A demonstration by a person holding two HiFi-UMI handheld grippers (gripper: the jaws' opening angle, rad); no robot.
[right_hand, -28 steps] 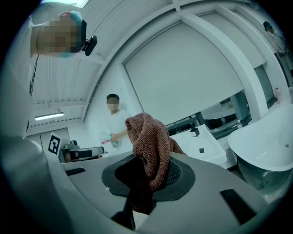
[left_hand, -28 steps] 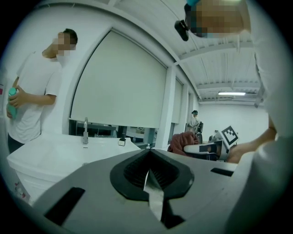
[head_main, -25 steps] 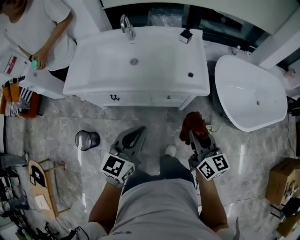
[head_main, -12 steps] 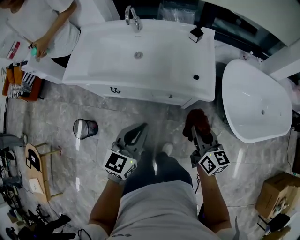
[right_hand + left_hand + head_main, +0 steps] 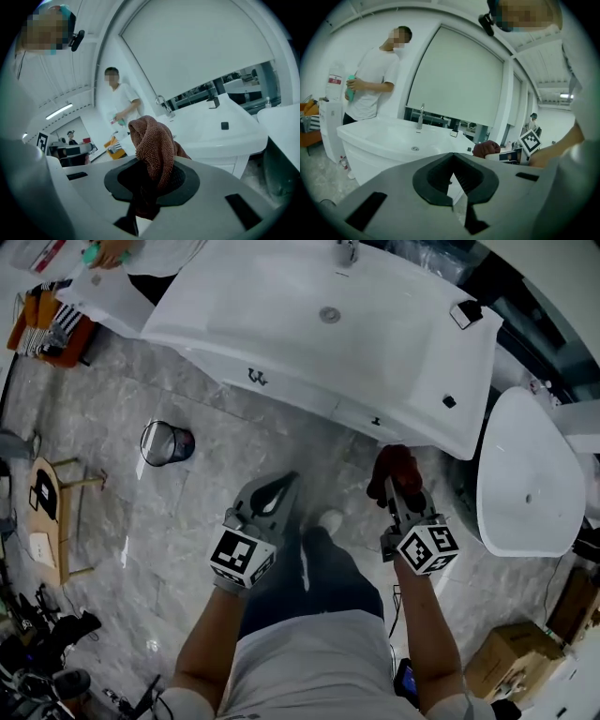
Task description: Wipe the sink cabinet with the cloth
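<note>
Since the white sink cabinet (image 5: 314, 399) stood just ahead and not yet touched, the right tool (image 5: 398, 498) pinched a bunched rust-brown terry cloth (image 5: 152, 145) upright, clear of the grey marble floor (image 5: 178, 521) — likely readied for wiping — while the left tool (image 5: 278, 488) hung pressed together, empty.

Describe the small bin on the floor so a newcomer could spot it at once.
Find the white sink cabinet at the top of the head view. On the marble floor before its left end, as pictured, stands the bin. It alone is small, round, dark and open-topped.
</note>
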